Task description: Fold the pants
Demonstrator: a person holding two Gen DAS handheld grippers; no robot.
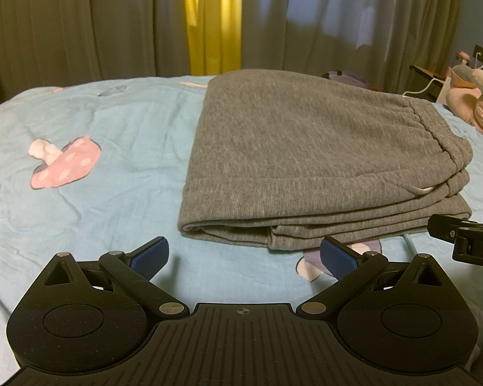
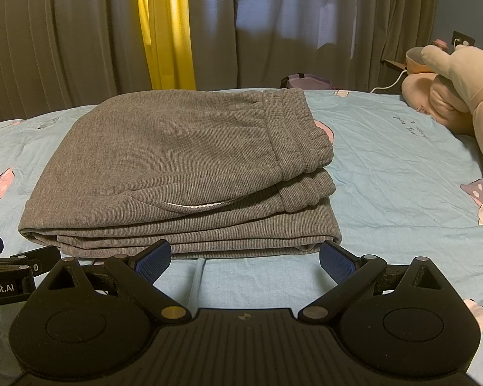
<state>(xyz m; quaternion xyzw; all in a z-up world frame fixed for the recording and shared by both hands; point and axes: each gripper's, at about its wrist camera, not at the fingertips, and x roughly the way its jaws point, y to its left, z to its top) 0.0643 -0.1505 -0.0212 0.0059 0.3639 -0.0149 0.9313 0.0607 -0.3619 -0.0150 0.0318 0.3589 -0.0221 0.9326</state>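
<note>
Grey knit pants lie folded in a thick stack on the light blue bed sheet, waistband on the right side. They also show in the right wrist view, with the elastic waistband on top at the right. My left gripper is open and empty, just in front of the stack's near edge. My right gripper is open and empty, its blue pads close to the near folded edge. The right gripper also shows at the right edge of the left wrist view.
The sheet has pink mushroom prints. A pink and beige plush toy lies at the bed's right side. Grey and yellow curtains hang behind the bed. A wall socket with a white cable is at the far right.
</note>
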